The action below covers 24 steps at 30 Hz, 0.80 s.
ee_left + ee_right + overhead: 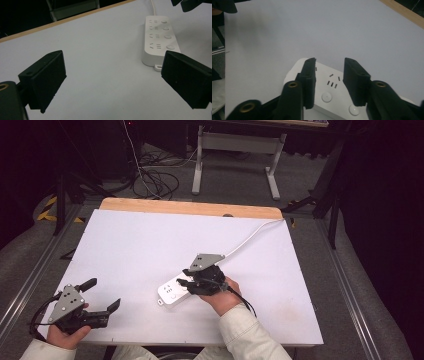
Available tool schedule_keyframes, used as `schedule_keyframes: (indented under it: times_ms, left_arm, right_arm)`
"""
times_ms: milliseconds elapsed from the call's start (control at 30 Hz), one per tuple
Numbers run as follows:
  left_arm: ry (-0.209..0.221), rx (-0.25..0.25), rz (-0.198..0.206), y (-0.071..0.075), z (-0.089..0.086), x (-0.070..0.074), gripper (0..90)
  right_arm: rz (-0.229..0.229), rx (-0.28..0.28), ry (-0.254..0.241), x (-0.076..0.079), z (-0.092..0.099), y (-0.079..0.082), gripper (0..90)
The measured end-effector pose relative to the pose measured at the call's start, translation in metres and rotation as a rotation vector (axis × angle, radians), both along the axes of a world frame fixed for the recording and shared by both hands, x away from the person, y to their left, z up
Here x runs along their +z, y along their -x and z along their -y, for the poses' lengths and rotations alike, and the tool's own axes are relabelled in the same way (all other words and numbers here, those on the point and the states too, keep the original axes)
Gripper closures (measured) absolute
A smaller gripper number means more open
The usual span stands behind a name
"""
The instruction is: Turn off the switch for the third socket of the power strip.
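Observation:
A white power strip (172,292) with several sockets and round buttons lies on the white table (150,240), left of centre near the front. Its white cable (250,237) runs off to the far right corner. My right gripper (183,276) hovers over the strip's right end, jaws open and parted above a socket (333,83), holding nothing. In the right gripper view the strip (325,75) lies under the right gripper (330,62). My left gripper (104,294) is wide open at the front left, pointed at the strip (160,37), well short of it. The left gripper (113,65) holds nothing.
A wooden strip (190,207) lines the table's far edge. Beyond it, on the floor, are a desk frame (200,160) and loose cables (155,180). Metal rails (35,270) run along both sides of the table.

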<state>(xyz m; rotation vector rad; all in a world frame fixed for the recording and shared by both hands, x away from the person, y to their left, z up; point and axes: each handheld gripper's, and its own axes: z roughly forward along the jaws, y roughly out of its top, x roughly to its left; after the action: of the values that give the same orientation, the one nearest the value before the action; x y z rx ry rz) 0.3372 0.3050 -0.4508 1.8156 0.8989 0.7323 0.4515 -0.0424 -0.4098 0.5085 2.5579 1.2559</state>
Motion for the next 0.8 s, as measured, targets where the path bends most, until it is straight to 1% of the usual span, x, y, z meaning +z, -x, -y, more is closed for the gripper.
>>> schedule_keyframes:
  times_ms: [100, 133, 200, 233, 300, 367, 467, 533, 700, 733, 800]
  left_arm:
    - [0.001, 0.0, 0.001, 0.0, 0.0, 0.0, 6.1]
    - [0.001, 0.0, 0.0, 0.0, 0.0, 0.0, 6.1]
    - [0.006, -0.001, -0.004, 0.0, 0.001, 0.0, 6.1]
    - [0.006, -0.001, -0.004, 0.0, 0.001, 0.0, 6.1]
    - [0.001, -0.002, -0.002, 0.0, 0.001, 0.0, 6.1]
    - [0.005, 0.001, -0.005, 0.0, 0.001, 0.0, 6.1]
    - [0.002, 0.0, -0.001, 0.0, 0.0, 0.0, 6.1]
    - [0.005, 0.0, -0.003, 0.001, 0.001, 0.0, 6.1]
    - [0.0, 0.001, 0.001, 0.0, 0.001, 0.0, 6.1]
    - [0.006, 0.001, -0.002, 0.0, 0.001, 0.0, 6.1]
    - [0.001, 0.001, 0.001, 0.0, 0.001, 0.0, 6.1]
  right_arm:
    - [0.001, -0.003, -0.016, 0.003, 0.002, 0.0, 49.7]
    - [0.001, -0.003, -0.016, 0.003, 0.002, 0.0, 49.7]
    - [0.006, -0.016, -0.035, 0.005, 0.006, 0.0, 40.3]
    - [0.006, -0.016, -0.035, 0.005, 0.006, 0.0, 40.3]
    - [0.028, -0.032, -0.038, 0.007, 0.009, 0.0, 30.9]
    - [0.04, -0.042, -0.047, 0.009, 0.013, 0.001, 26.7]
    - [0.051, -0.059, -0.061, 0.012, 0.018, 0.002, 23.4]
    - [0.055, -0.063, -0.066, 0.013, 0.019, 0.002, 22.9]
    - [0.063, -0.072, -0.093, 0.019, 0.03, 0.004, 21.0]
    - [0.065, -0.074, -0.105, 0.021, 0.036, 0.005, 20.2]
    - [0.068, -0.078, -0.109, 0.022, 0.039, 0.005, 19.7]
